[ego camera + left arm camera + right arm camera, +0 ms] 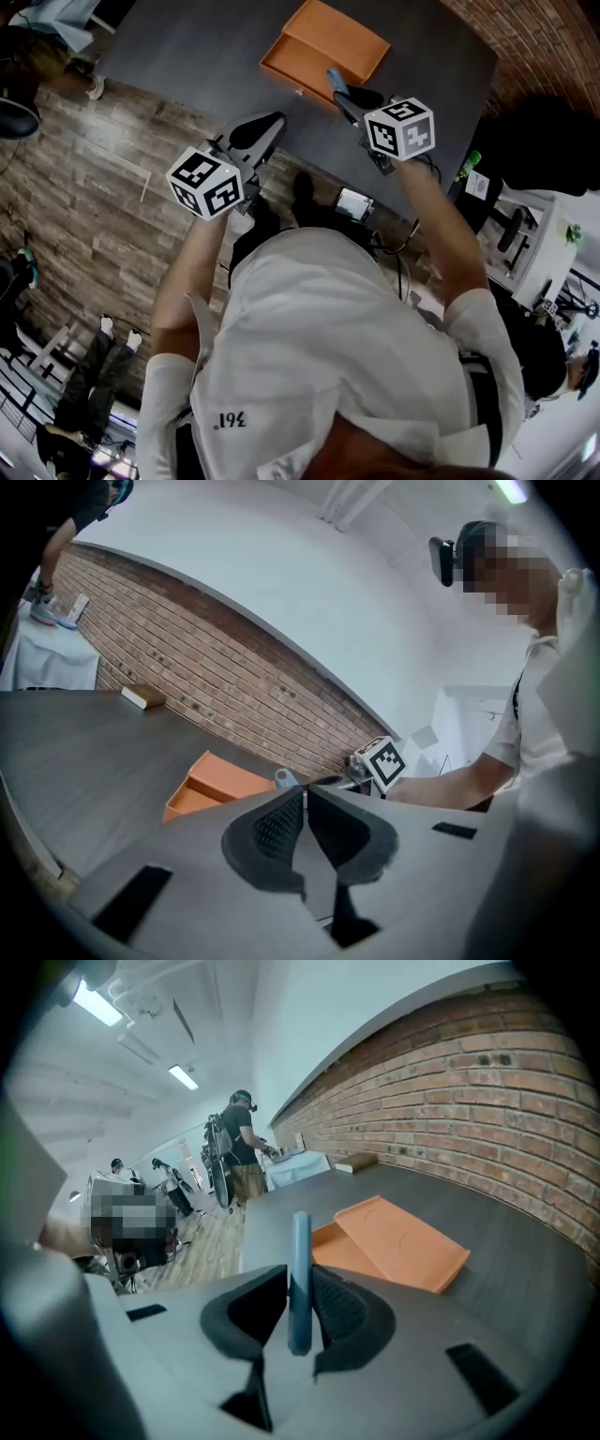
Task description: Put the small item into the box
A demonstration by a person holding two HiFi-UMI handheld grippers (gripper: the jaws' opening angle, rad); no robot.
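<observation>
One slim blue plastic strip (300,1237), pinched edgewise in the right claw (300,1277), may slip short of the open orange box (398,1241) ahead; left claw (306,801) closed, empty.

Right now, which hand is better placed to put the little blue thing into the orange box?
The right. The right gripper is shut on the blue item and, in the head view, close beside the open orange box. The left gripper has its jaws together on nothing, farther from it.

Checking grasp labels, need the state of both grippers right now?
Left gripper: closed, nothing between the jaws.
Right gripper: closed on a thin blue-grey item.
</observation>
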